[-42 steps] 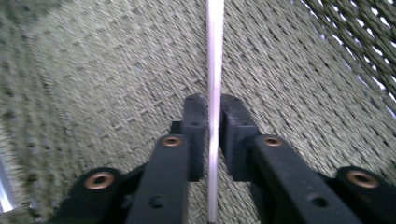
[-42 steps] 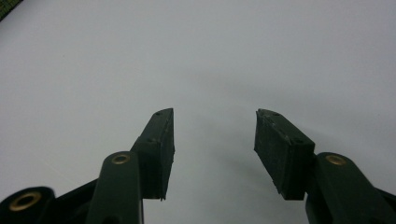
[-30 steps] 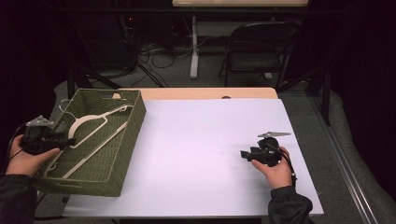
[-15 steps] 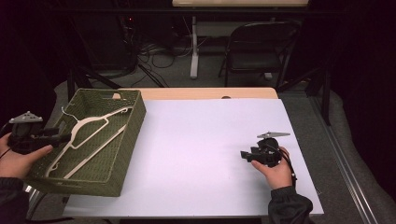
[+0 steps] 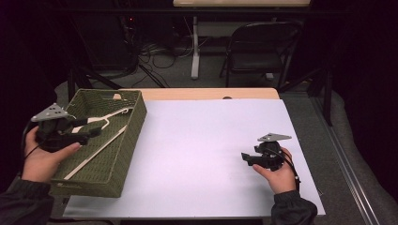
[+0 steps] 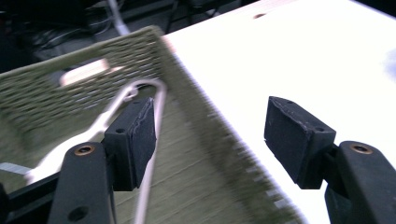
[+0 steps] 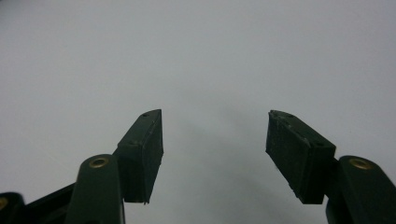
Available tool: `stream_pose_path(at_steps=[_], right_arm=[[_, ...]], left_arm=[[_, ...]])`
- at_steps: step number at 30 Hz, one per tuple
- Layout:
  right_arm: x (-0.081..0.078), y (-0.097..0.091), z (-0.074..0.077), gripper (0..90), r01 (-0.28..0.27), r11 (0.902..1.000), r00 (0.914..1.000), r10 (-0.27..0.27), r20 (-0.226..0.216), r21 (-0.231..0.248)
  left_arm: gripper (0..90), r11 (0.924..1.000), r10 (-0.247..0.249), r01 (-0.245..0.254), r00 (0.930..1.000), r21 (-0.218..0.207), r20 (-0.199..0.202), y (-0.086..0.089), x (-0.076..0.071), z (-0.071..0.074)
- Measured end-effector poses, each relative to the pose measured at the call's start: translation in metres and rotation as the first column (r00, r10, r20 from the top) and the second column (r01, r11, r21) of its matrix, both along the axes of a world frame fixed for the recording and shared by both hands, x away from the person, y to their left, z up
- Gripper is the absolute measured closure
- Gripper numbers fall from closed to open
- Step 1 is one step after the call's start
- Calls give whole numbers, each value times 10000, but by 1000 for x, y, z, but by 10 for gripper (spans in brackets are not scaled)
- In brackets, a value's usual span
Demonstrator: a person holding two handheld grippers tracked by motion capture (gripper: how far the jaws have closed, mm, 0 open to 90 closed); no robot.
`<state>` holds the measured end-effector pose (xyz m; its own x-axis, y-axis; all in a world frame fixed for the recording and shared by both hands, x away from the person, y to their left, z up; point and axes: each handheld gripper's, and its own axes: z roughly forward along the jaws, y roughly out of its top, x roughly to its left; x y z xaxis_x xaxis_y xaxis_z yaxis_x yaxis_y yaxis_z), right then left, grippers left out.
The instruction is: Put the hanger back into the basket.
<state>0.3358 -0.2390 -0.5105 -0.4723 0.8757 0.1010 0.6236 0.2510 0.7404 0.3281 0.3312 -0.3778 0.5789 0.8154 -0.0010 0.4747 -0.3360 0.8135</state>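
Observation:
A green woven basket stands at the table's left with a pale hanger lying in it. My left gripper hovers over the basket's left side and points across it toward the table. Its jaws have just been opening and stand open with nothing between them; the hanger lies below and behind the left pad. My right gripper rests low over the white table sheet at the right. Its jaws have also just been opening and stand open and empty.
A strip of wooden tabletop shows beyond the white sheet. Behind the table are a folding chair, a white table leg and cables on the floor. The basket's right wall borders the open sheet.
My left gripper drew back to the left, then rose and came in over the basket's left side. The right hand has stayed where it was.

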Motion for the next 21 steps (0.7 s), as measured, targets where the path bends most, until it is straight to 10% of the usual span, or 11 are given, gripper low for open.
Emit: stream_pose_path(at_steps=[13, 21], right_arm=[[-14, -3, 5, 361, -80, 10000, 9996, 80, 263, 7], [-20, -4, 0, 361, -165, 9999, 9994, 165, 304, 6]], left_arm=[[340, 9851, -1628, 1635, 9865, -541, 171, -93, -9, -23], [341, 9770, -2040, 2032, 9789, -645, -69, -119, -16, -58]])
